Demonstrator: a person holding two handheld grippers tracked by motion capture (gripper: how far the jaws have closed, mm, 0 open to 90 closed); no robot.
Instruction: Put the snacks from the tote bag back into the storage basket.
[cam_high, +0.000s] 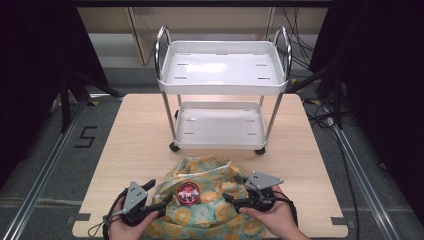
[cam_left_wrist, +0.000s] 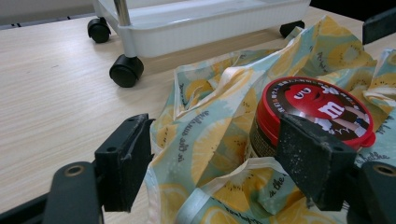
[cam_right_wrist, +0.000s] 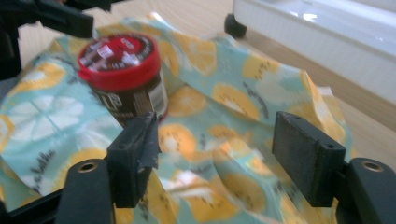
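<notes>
**Both grippers at the cloth, tub between them**

High view: a yellow-and-teal printed cloth (cam_high: 210, 202) lies bunched at the near edge of the counter (cam_high: 135, 140), with a red-lidded tub (cam_high: 188, 193) sitting in its middle. The left gripper (cam_high: 156, 196) is at the cloth's left edge, the right gripper (cam_high: 234, 189) at its right side — each held in a hand coming in from the bottom. A white two-shelf cart (cam_high: 222, 80) stands on the counter behind the cloth, well apart from both grippers. From this height the lid print is unreadable and the finger gaps are hard to judge.

Left gripper view: fingers (cam_left_wrist: 123, 161) wide apart, clamped on nothing. The cloth's hemmed edge (cam_left_wrist: 219, 186) rises between them; the tub (cam_left_wrist: 308, 116) stands just beyond the right-hand finger, partly hidden by it. The lid's cartoon candy print is legible here. Two cart castors (cam_left_wrist: 126, 70) and the lower tray rim show behind, and a dark bit of the other gripper sits at the top right corner.

Right gripper view: somewhat blurred. Fingers (cam_right_wrist: 303, 156) also apart, with cloth folds (cam_right_wrist: 224, 140) between and under them; whether they touch the fabric I cannot tell. The tub (cam_right_wrist: 123, 74) shows its dark labelled wall — upright, nested in the cloth, beyond the left-hand finger. The left gripper's dark body shows at the top left.
</notes>
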